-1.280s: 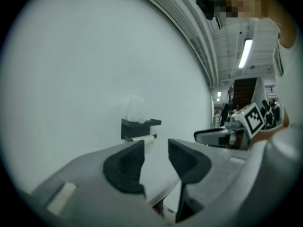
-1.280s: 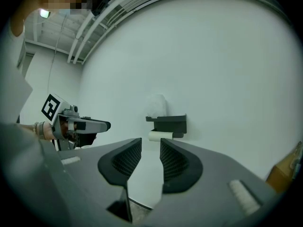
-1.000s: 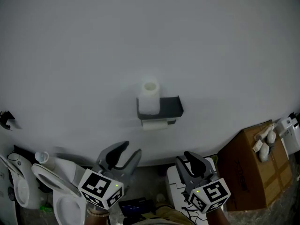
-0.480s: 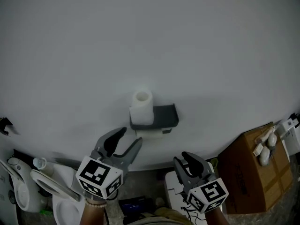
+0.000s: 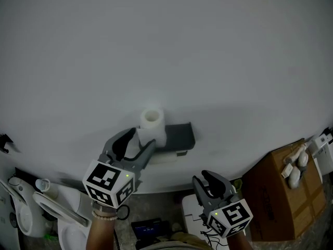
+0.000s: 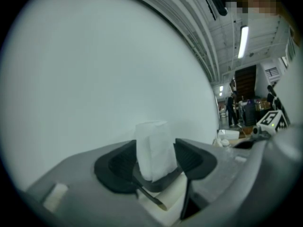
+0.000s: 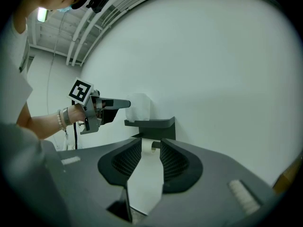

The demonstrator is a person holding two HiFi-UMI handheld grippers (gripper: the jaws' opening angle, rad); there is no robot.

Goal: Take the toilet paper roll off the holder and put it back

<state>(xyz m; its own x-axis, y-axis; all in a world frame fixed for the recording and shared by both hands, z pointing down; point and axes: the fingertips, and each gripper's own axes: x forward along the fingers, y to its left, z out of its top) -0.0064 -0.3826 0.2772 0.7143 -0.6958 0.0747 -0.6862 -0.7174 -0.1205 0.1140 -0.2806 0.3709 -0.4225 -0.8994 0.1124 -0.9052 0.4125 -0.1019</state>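
Note:
A white toilet paper roll (image 5: pixel 152 122) stands upright on top of the dark grey wall holder (image 5: pixel 178 136). A second roll (image 5: pixel 165 158) hangs under that shelf. My left gripper (image 5: pixel 139 142) is level and right in front of the upright roll. Its jaws have just been opening and stand wide. In the left gripper view the roll (image 6: pixel 154 148) shows in the gap between the pads, which do not press on it. My right gripper (image 5: pixel 209 180) hangs lower and to the right, open with nothing in it. It faces the holder (image 7: pixel 150 123) and the hanging roll (image 7: pixel 152 146).
A plain white wall fills most of the head view. A cardboard box (image 5: pixel 276 186) with small white items on top stands at the right. A toilet (image 5: pixel 57 212) is at the lower left, and a white box (image 5: pixel 192 212) on the floor below the grippers.
My left gripper has risen and moved in toward the upright roll, and its jaws have spread wider. The right gripper has edged forward a little, its jaws unchanged.

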